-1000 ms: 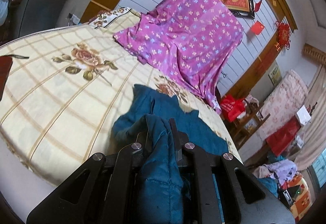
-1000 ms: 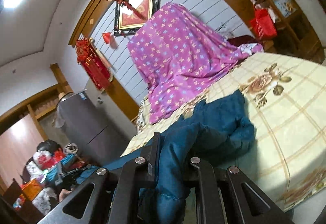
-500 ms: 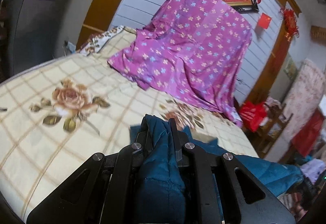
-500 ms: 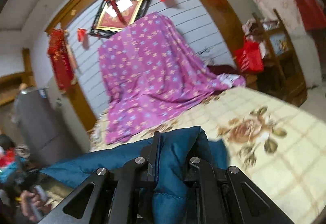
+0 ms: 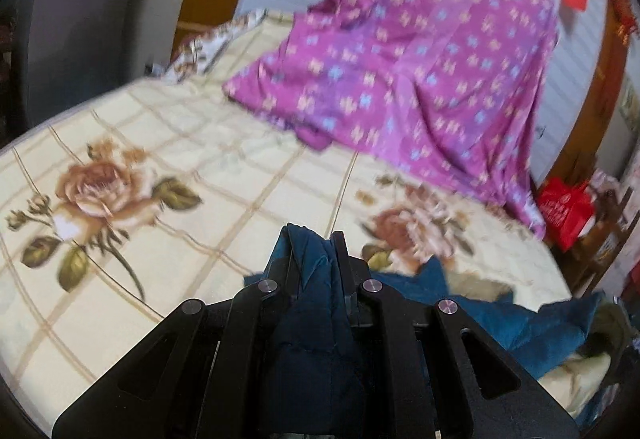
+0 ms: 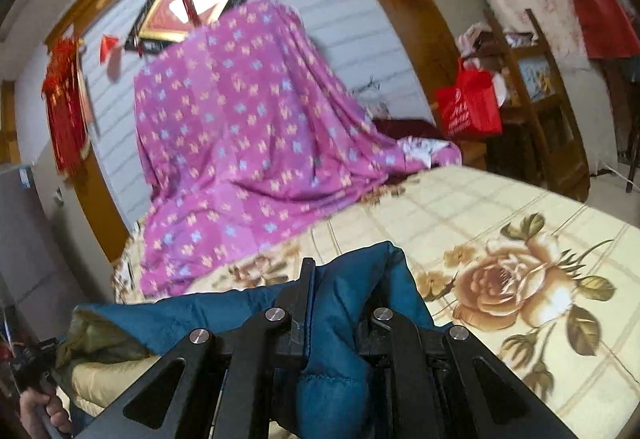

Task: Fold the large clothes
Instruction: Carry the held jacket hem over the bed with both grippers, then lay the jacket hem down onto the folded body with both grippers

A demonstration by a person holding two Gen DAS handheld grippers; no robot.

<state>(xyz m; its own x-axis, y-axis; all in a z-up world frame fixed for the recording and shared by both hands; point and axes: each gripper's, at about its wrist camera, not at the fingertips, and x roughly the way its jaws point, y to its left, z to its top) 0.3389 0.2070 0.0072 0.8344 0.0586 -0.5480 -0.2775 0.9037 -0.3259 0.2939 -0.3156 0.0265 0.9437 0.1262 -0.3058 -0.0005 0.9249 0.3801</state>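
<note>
A cream bedspread point(image 5: 208, 143) with rose prints covered the bed, a purple sheet point(image 6: 240, 143) heaped at its far end. The blue garment point(image 6: 344, 319) stretched above it, one edge pinched by each of the left gripper point(image 5: 314, 251) and right gripper point(image 6: 340, 279).

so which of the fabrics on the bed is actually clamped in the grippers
The teal quilted garment: both the left gripper and the right gripper pinch it. The purple flower-print sheet drapes untouched at the bed's far end.
</note>
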